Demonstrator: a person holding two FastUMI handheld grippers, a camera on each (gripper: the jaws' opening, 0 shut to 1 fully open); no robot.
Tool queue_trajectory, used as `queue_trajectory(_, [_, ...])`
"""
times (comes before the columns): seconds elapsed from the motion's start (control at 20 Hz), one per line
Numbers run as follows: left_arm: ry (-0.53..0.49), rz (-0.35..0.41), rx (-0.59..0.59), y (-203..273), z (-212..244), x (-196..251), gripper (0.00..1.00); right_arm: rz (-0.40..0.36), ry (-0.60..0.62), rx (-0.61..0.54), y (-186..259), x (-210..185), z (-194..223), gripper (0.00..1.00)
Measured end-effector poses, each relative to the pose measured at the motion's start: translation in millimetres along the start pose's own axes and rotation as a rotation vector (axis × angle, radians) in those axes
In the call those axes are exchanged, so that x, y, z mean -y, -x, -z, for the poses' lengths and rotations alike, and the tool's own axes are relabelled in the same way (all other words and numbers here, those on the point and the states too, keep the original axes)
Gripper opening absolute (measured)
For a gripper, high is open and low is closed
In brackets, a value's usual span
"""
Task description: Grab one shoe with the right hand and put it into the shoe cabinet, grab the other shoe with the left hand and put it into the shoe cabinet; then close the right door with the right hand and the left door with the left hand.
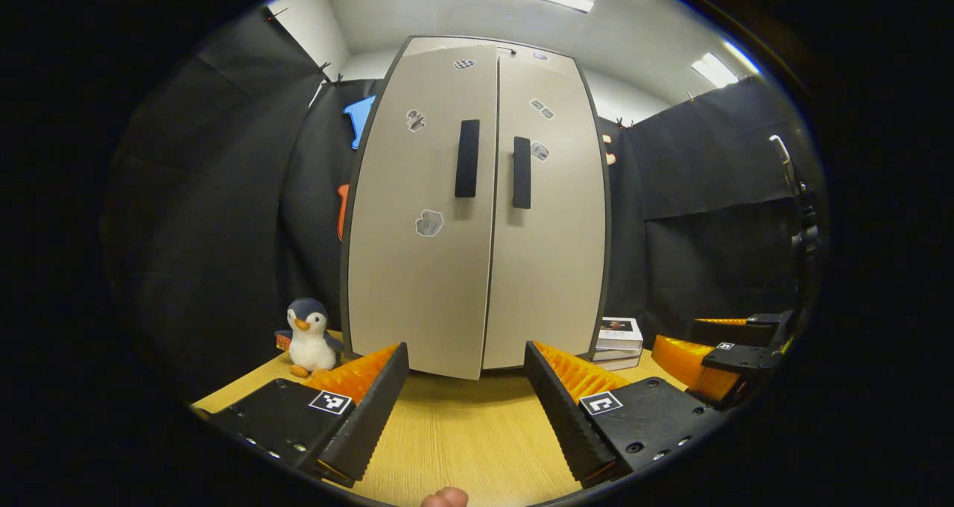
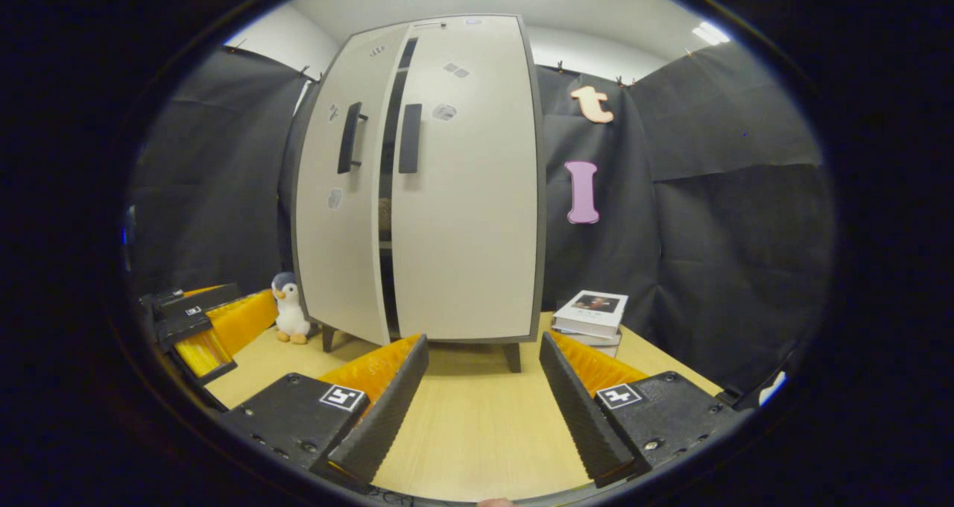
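Both claws sit nearest the cameras, spread wide over bare table with nothing held: the left gripper (image 1: 466, 391) faces the cabinet head-on, and the right gripper (image 2: 483, 388) stands off to one side of it. Largest in the room is the shoe cabinet (image 2: 455, 194), upright on short legs on the wooden table (image 1: 455, 432). Its right door (image 1: 548, 216) looks flush and closed. Its left door (image 1: 421, 216) does not: in the right gripper view it hangs a little ajar, with a dark gap running down beside it and a hint of something on a shelf inside, too dim to tell whether it is a shoe. No shoe lies on the table, so I take both to be put away and the left door to be the last job. Smaller things crowd the cabinet's feet: a stack of books (image 2: 596, 315) just beside its right side and a penguin toy (image 1: 311, 339) near its left corner. My worry is the final push. With its fingers this far apart the left claw could straddle the left door's handle (image 1: 467, 158) or slide off the smooth panel, and a shove from low down might rock the cabinet or leave the door springing back open. A careless sweep could also knock the penguin over.
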State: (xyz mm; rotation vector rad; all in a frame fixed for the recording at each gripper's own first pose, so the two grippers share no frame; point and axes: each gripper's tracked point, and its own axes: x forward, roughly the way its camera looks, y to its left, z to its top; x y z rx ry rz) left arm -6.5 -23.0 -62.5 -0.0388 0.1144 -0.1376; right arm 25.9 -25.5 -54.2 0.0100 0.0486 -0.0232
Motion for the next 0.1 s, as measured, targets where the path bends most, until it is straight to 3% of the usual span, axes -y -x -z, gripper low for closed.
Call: queue_trajectory(0.1, [-0.008, -0.009, 0.007, -0.6, -3.6, -3.1, 0.95, 0.004, 0.001, 0.000, 2.6, 3.7, 1.2, 0.96])
